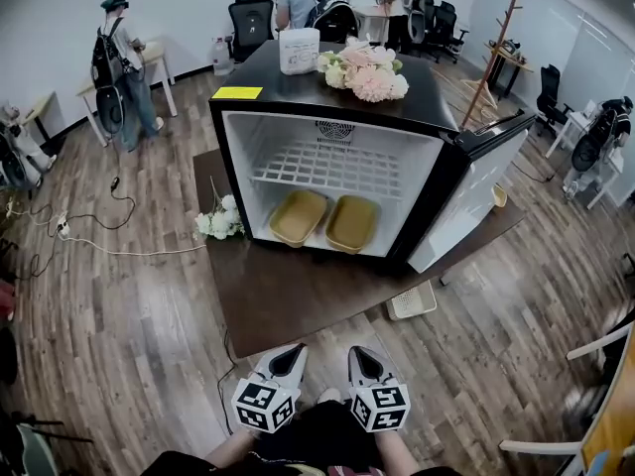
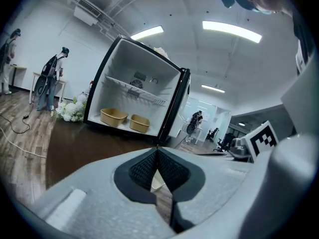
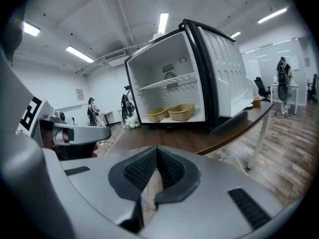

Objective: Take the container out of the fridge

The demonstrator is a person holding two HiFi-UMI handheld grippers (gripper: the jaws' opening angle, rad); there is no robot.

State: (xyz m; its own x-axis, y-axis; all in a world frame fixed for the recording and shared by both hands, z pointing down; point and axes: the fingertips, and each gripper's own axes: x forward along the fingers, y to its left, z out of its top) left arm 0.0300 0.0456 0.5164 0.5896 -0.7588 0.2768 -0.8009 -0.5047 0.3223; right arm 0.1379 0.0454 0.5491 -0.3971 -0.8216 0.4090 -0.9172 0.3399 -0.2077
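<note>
Both shut: the left gripper (image 1: 292,351) and the right gripper (image 1: 360,354) are seen with their ribbed black pads pressed together and nothing pinched between them. They're held low at the near edge of the dark wood table (image 1: 288,310), side by side.

The task's stuff is found straight ahead, well apart from both, across the bare tabletop. Two tan containers are parked on the floor of the open fridge (image 1: 234,172), under the white wire shelf (image 1: 327,170). Which one is meant can't be told from the task line. The left container (image 1: 298,216) is lined up more with the left gripper, and the right container (image 1: 351,223) with the right gripper. Neither gripper is really favoured on reach. Both tubs are oblong, with the long axis pointed into the fridge, so a short end is presented to the grippers.

Shape-wise, shallow open trays with rounded corners and a thin rim are seen. The finish is matte, probably pulp or kraft paper, so they're judged light and a bit squashy. The fridge is glossy black outside and smooth white inside, with the door (image 1: 474,191) swung out to the right. The jaws would need to be opened before a rim could be pinched.
</note>
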